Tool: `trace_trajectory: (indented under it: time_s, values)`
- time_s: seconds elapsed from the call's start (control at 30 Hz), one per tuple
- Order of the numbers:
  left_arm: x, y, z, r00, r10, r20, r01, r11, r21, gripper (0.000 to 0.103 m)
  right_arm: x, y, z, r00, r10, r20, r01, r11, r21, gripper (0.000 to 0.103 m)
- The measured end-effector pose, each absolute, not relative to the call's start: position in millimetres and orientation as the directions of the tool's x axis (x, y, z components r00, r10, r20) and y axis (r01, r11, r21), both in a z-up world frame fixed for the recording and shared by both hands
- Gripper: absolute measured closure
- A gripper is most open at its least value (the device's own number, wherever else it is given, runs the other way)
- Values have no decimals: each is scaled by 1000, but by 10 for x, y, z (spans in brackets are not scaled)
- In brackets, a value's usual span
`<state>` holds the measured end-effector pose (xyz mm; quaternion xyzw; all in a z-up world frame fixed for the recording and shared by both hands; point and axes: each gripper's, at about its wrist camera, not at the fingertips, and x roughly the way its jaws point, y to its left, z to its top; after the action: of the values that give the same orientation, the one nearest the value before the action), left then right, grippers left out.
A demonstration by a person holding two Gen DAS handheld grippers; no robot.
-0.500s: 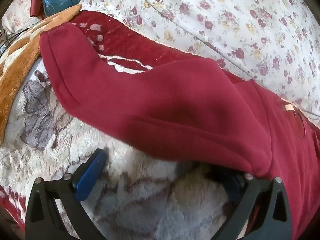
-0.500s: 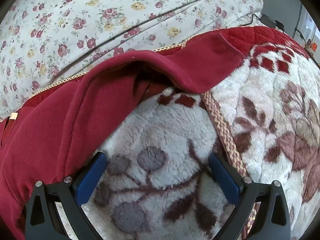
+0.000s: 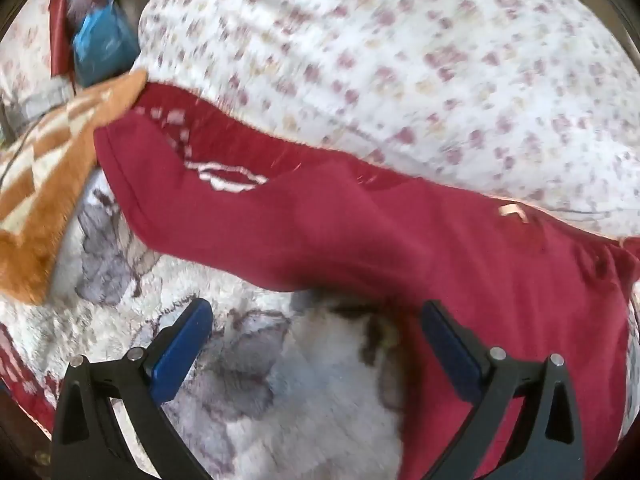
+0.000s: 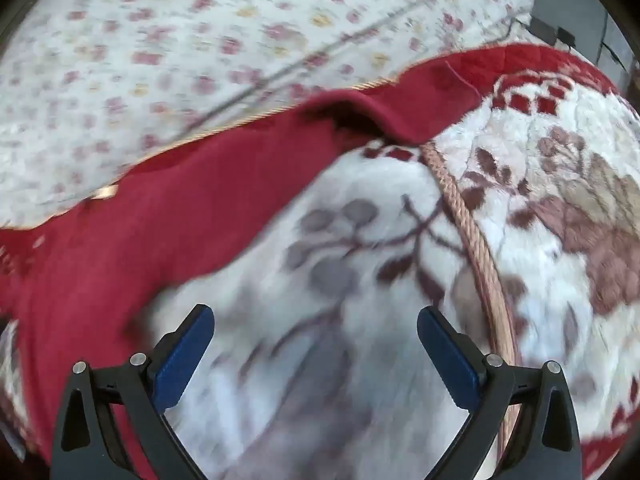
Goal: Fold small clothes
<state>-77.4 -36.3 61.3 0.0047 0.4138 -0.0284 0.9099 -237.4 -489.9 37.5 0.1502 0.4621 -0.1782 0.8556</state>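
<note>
In the left wrist view, the left gripper stood released, its two blue pads spread wide with only plush blanket between them. The pad at five o'clock lay against the lower edge of the red garment; whether it touched the cloth could not be told. The garment stretched as a long band from ten o'clock across the middle to four o'clock, lying on the blanket. A small pale tag showed on it near three o'clock. Along its far edge ran the floral quilt, filling the upper half. An orange-and-cream checked blanket lay at nine o'clock, just beside the garment's end, and a blue bag sat at eleven o'clock. The frame was blurred.

In the right wrist view, the right gripper was likewise released, pads wide apart over the grey-flowered blanket, gripping nothing. The red garment ran from eight o'clock up to one o'clock, where its end opened in a dark hollow. A braided cord trim crossed the blanket from centre toward five o'clock. The floral quilt filled the upper left.
</note>
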Motion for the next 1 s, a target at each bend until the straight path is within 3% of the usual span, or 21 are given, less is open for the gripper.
trace_trajectory:
  time_s: [0.33,0.53,0.67,1.0]
  values:
    - [-997,-564,889,676,-86,-732,107,994,-18,0,-2780,-3590,1203,560,83,-824,136,972,190,0]
    - [-1037,-458,885,681,-106,-725,124,992,-27,0,-2486,-2852,1505,513,376,-772,-64,913,402,0]
    - [-1037,-395,860,688,-104,-719,124,992,-26,0,-2272,-2384,1560,587,223,-779,-104,974,201,0]
    - [-926,-406,715,662,-116,-740,131,991,-39,0,-1729,-2383,1215,664,-47,-747,38,999,-29,0]
